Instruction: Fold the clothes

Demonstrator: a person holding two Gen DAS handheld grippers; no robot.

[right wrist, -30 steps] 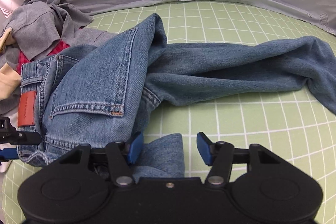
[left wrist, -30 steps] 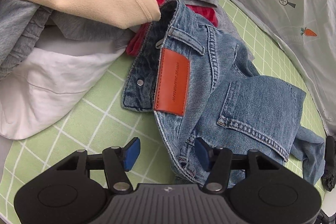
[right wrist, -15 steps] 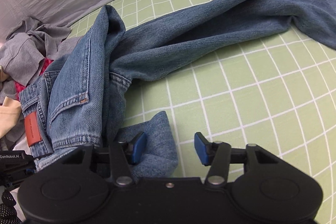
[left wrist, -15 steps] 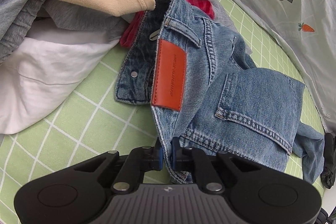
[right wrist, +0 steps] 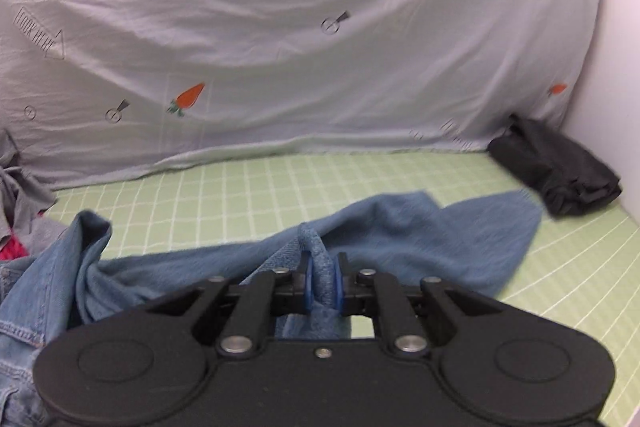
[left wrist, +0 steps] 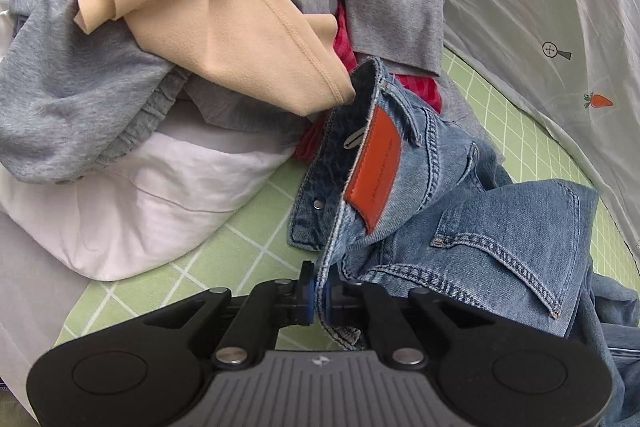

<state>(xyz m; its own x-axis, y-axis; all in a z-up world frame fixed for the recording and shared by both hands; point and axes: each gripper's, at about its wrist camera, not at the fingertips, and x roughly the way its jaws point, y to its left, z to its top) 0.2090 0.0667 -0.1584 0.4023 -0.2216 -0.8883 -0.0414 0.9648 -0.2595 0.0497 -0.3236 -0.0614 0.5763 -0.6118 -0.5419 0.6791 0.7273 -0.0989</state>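
A pair of blue jeans [left wrist: 500, 239] with an orange leather patch [left wrist: 374, 171] lies crumpled on the green checked mat [left wrist: 192, 267]. My left gripper [left wrist: 319, 297] is shut on the waistband edge, lifted a little off the mat. In the right wrist view a jeans leg [right wrist: 420, 239] stretches across the mat [right wrist: 560, 287]. My right gripper [right wrist: 322, 285] has a fold of that denim pinched between its blue pads [right wrist: 306, 287], and its jaws are still closing.
A heap of clothes sits at the left: a beige garment [left wrist: 240, 27], grey garments [left wrist: 72, 99], a white one [left wrist: 132, 203] and a red one [left wrist: 344, 39]. A folded black garment [right wrist: 556, 171] lies at the far right. A grey printed sheet [right wrist: 280, 27] hangs behind.
Both grippers went from open to closed on the jeans, the left on the waistband, the right on a leg fold. The right gripper rose and tilted up toward the sheet.
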